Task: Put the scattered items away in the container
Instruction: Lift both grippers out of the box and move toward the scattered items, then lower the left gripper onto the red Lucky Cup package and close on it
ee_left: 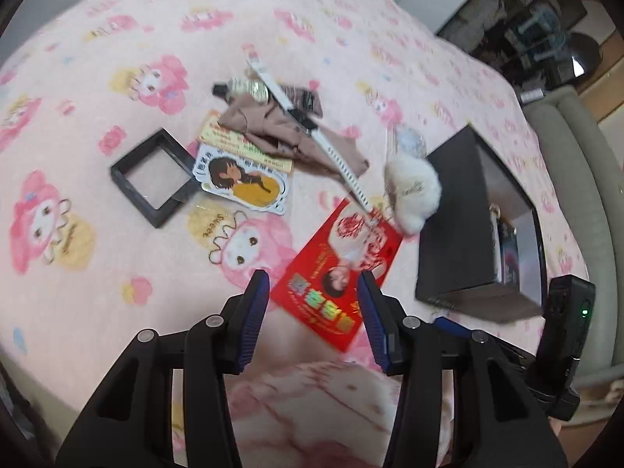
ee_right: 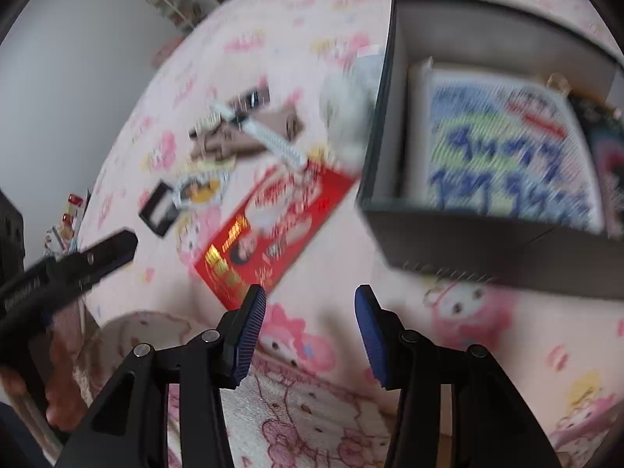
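My left gripper [ee_left: 313, 286] hangs open just above the near end of a red packet [ee_left: 339, 269] lying on the pink blanket, with nothing between its pads. Beyond it lie a white fluffy pompom [ee_left: 413, 191], a white strap [ee_left: 312, 117] across a brown cloth [ee_left: 288, 132], a cartoon sticker card [ee_left: 241, 179] and a black square frame [ee_left: 152, 175]. The dark open box [ee_left: 452, 226] stands to the right. My right gripper [ee_right: 310, 300] is open and empty over bare blanket, between the red packet [ee_right: 273, 226] and the box [ee_right: 468, 241], which holds a patterned pouch [ee_right: 499, 148].
A small dark-capped tube [ee_left: 241, 87] lies behind the cloth. The bed's edge and a grey padded rail [ee_left: 577, 195] run along the right, with shelves beyond. In the right wrist view one of the left gripper's fingers [ee_right: 113, 251] reaches in from the left, by a hand.
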Demonstrator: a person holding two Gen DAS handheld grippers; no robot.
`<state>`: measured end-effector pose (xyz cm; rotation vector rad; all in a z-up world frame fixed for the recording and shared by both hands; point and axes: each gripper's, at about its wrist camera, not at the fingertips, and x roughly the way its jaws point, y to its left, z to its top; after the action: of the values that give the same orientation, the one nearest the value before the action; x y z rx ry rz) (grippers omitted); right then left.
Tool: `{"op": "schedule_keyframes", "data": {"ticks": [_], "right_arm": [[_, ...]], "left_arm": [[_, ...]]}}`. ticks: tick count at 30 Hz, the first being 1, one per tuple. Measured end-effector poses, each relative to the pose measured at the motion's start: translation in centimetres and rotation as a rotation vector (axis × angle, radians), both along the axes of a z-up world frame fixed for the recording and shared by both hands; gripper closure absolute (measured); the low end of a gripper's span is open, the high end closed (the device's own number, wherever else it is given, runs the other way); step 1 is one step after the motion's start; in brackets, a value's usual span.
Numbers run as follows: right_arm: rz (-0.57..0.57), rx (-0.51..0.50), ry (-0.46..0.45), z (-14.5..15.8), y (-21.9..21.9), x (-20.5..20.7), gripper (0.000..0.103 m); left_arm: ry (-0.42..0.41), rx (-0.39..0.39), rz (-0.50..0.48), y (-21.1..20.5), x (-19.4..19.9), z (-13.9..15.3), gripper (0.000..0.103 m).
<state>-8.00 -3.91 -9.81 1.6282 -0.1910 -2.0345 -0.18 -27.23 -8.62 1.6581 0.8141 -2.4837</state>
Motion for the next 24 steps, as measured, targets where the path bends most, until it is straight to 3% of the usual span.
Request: {"op": "schedule_keyframes", "data": {"ticks": [4, 8, 14, 21, 24], "right_arm": [[0.061, 0.005, -0.079, -2.4, -2.1, 0.0, 0.059], [0.122, 0.026, -0.117, -4.3, -4.0, -0.5, 0.059], [0.158, 0.077, -0.081, -4.8, -6.2, -2.0, 0.059], [0.176, 0.057, -0.126, -5.4, -7.8, -3.2, 0.057], [0.187, 0.052, -0.14, -5.8, -8.2, -3.4, 0.057]], "left_arm": [[-0.065, 0.063, -0.029, -1.7, -0.3, -3.0, 0.051], [-0.108, 0.231, 0.006, -4.5, 0.4, -6.5, 0.051], [-0.078, 0.39, -0.078, -4.7, -0.1, -8.2, 0.049], [-0.151, 0.381, -0.235, -2.8, -3.6, -9.8, 0.048], [-0.147, 0.42, -0.258, -2.7, -4.9, -10.0, 0.054]]}}
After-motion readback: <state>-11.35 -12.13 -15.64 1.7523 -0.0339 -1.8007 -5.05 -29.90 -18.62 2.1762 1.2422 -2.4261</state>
